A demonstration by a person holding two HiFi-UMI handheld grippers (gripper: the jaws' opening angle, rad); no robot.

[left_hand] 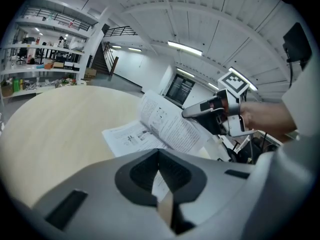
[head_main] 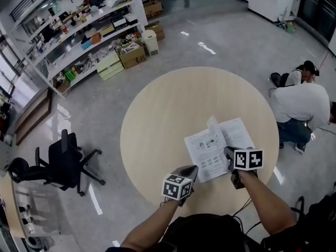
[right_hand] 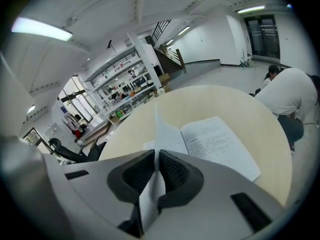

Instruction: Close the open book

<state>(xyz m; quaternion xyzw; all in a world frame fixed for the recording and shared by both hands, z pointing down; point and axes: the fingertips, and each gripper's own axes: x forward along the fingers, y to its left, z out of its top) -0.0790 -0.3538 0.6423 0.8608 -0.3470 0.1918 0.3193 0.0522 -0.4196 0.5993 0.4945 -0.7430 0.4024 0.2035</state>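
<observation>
Book [head_main: 231, 135] open on table [head_main: 168, 104], one page lifted.
Right tongs [right_hand: 156, 154] are clamped on the upright page [right_hand: 162, 134]; left tongs [left_hand: 159, 154] are closed on the book's near edge.

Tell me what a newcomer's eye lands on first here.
The open book lies on the round table, at its near right side. One page stands upright, pinched in the right gripper. Beyond the table's right edge, a person in white crouches on the floor.
</observation>
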